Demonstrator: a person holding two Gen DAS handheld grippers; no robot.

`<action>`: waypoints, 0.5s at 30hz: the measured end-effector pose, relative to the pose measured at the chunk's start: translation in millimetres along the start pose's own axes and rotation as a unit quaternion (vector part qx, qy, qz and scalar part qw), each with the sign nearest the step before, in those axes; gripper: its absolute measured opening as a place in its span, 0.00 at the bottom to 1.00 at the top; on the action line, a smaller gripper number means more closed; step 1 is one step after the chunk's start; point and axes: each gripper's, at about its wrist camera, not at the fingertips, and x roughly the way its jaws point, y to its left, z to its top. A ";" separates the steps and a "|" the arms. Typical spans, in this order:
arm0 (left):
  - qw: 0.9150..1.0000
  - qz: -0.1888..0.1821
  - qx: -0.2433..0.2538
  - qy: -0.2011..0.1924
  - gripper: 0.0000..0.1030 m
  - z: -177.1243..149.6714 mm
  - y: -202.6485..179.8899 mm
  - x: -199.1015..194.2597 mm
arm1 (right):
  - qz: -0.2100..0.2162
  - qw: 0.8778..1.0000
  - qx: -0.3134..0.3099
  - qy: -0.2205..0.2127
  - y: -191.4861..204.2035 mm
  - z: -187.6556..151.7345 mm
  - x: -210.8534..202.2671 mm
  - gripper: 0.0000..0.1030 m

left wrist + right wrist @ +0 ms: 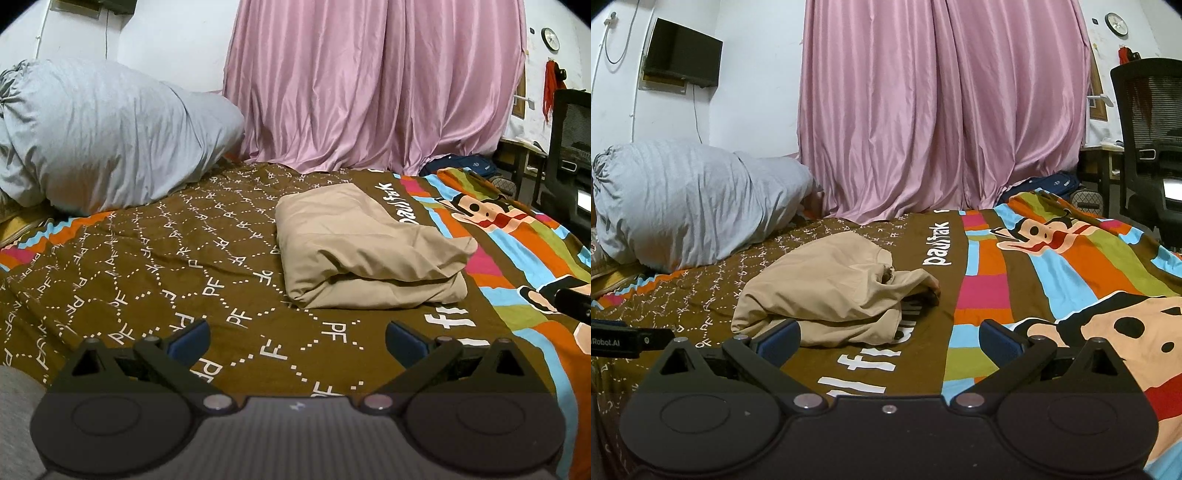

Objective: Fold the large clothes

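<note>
A bed (221, 369) filled the room, spread with a brown patterned cover that turned to bright cartoon stripes on the right. At its left end sat a big grey bundle of bedding (110, 136), with pink curtains (369, 81) behind and a black chair (1148, 140) far right. The beige garment (365, 254) lay folded in a thick pile mid-bed; its inner layers were hidden. The left gripper (297, 338) and right gripper (889, 338) both hung spread wide, touching nothing.

"PF", "paul frank" on bedspread (229, 295)
</note>
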 end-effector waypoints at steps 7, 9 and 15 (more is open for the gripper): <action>1.000 0.001 -0.001 0.001 0.99 -0.3 -1.1 0.7 | 0.000 1.000 0.000 0.001 -0.4 -0.1 0.1 0.99; 1.000 0.001 0.000 0.002 0.99 -0.6 -1.2 1.0 | 0.000 1.000 0.001 0.001 0.0 -0.1 0.1 0.99; 1.000 0.001 -0.001 0.003 0.99 -1.6 -1.6 1.6 | -0.001 1.000 0.002 0.001 -0.4 -0.2 0.3 0.99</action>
